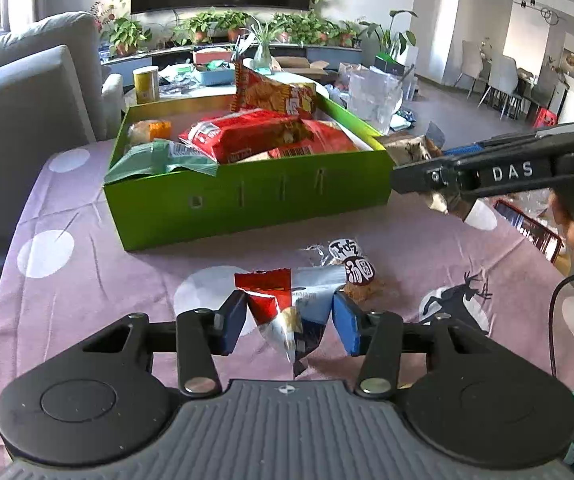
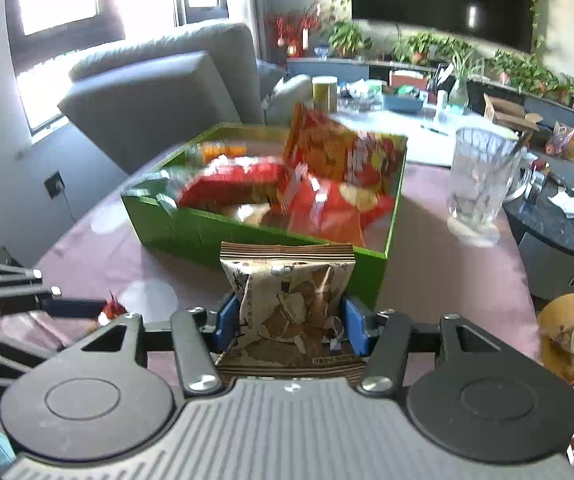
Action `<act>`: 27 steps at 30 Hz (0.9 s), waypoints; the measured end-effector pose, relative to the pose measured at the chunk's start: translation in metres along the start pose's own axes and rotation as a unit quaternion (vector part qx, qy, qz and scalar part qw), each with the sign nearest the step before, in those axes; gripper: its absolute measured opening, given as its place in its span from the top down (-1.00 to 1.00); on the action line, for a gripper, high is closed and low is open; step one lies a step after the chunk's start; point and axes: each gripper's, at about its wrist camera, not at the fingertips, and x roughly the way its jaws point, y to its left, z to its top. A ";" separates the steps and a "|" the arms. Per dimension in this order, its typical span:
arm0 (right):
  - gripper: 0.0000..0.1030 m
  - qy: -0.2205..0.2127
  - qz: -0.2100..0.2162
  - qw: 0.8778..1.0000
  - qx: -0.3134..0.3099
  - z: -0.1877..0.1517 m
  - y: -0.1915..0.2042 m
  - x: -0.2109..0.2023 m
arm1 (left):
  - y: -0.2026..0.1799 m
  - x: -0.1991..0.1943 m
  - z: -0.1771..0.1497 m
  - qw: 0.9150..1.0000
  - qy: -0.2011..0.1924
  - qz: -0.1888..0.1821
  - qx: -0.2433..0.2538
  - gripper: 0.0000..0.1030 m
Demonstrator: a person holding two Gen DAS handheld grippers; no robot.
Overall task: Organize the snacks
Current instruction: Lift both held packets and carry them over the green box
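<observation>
The left claw (image 1: 290, 316) pinches a red-and-silver packet (image 1: 287, 312) near the tabletop's (image 1: 87, 272) near edge. The right claw (image 2: 285, 320), stamped "DAS", clamps a brown snack bag (image 2: 291, 304), print too blurred to read, beside the green box (image 2: 207, 232).

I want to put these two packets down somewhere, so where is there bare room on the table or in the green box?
Bare tablecloth lies left of and in front of the green box, and between the box and the left claw. Inside, only the back-left corner by the orange packet looks open. The red bags crowd the middle and right.
</observation>
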 end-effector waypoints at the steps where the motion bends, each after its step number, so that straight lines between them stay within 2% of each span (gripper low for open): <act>1: -0.55 -0.005 -0.001 1.000 0.002 0.002 0.002 -0.001 | -0.001 -0.001 0.000 1.000 -0.002 -0.001 -0.001 0.15; 15: -0.55 -0.040 0.015 0.999 0.021 0.020 0.017 -0.004 | 0.001 -0.022 0.022 0.999 -0.049 0.003 0.002 0.16; 27: -0.55 -0.062 0.013 0.998 0.027 0.039 0.020 0.000 | 0.009 -0.027 0.057 0.996 -0.087 0.016 0.015 0.16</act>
